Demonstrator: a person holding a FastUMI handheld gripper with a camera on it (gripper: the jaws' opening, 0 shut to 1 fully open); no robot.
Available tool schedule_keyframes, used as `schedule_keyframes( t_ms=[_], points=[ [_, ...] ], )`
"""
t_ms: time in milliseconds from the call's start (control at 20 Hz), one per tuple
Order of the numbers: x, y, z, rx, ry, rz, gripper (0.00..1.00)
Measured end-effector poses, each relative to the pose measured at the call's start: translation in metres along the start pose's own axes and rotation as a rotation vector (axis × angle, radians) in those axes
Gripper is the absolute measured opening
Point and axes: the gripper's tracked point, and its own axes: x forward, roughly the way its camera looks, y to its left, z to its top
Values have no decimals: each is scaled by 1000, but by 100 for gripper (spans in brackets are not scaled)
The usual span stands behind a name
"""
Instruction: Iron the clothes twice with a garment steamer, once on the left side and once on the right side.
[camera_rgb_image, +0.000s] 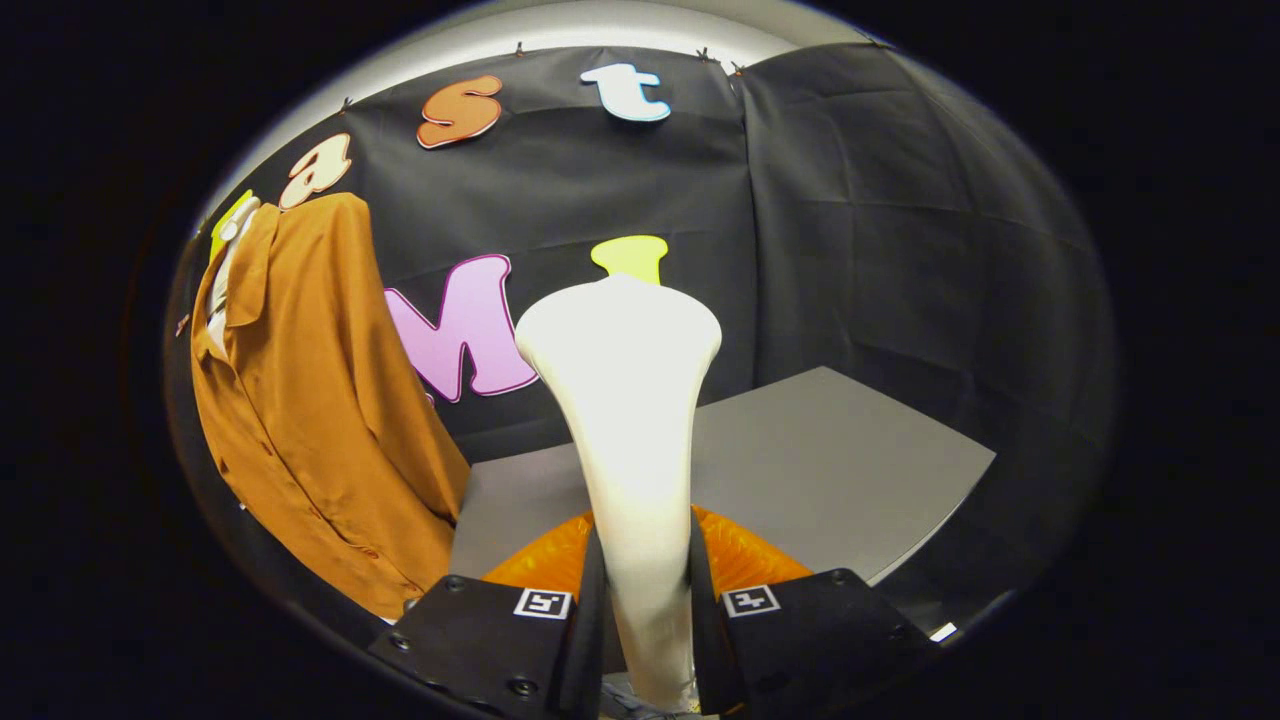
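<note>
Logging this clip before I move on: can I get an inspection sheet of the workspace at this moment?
Surface: grey table, bare where visible.
Job's things: white steamer held upright between the fingers, head up; brown shirt hanging to the left of the steamer, apart from it.
Clutter: nothing seen.
Grippers: gripper shut on the steamer's handle, a finger on each side.
Cables: nothing seen.
Surroundings: black cloth wall behind the table; an orange part just behind the fingers, cannot tell what it is.
</note>
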Motion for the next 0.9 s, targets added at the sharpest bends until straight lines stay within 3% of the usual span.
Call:
schedule_keyframes(
  t_ms=[550,900],
  points=[
    [-37,172,-5,-64,-86,123,40],
    [-40,225,-12,-114,-76,192,40]
  ],
)
